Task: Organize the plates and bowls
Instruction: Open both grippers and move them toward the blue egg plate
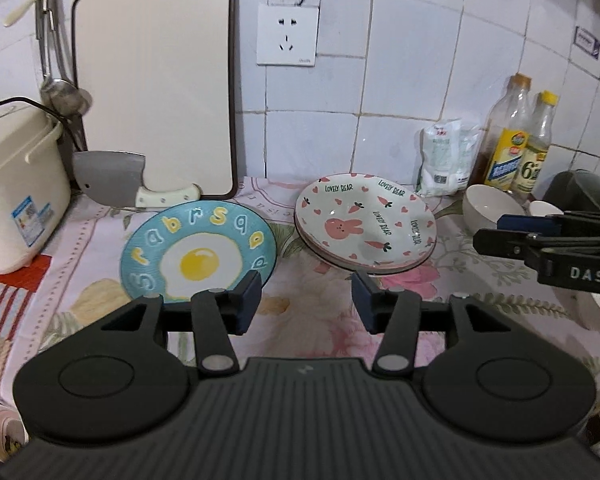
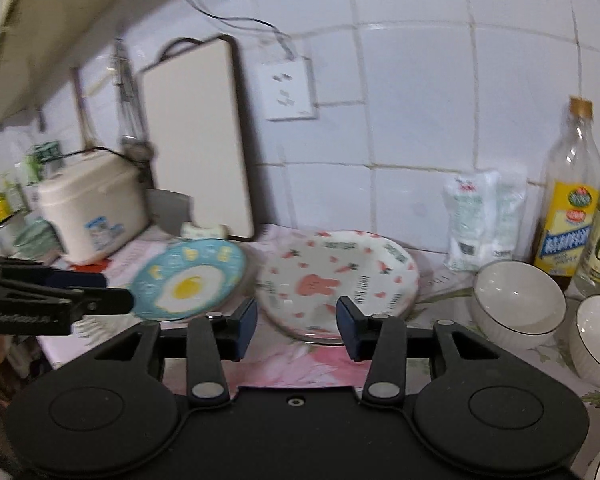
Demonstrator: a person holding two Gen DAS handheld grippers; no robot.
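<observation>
The left gripper (image 1: 306,304) has its fingers (image 1: 247,304) parted with nothing between them, above the flowered cloth (image 1: 312,320) on the bench. The right gripper (image 2: 296,330) is the same: fingers (image 2: 246,330) released and empty, over the near rim of the bunny plates.

Just beyond the left fingers lies the egg plate (image 1: 198,252), blue with yellow letters and a fried egg painted in the middle, flat on the cloth. To its right, close but apart, sit the bunny plates (image 1: 364,226), a short stack with a pink rabbit, carrots and hearts on the top one. Further right stands a white bowl (image 1: 488,206); the right wrist view shows a second bowl (image 2: 598,340) just beside it.

Along the tiled wall behind stand a cutting board (image 1: 154,84), upright, with a cleaver (image 1: 112,178) leaning at its foot, a rice cooker (image 1: 18,188) at the left, a socket (image 1: 288,34), a white bag (image 1: 446,160) and two bottles (image 1: 512,136).

The right wrist view is blurred.
</observation>
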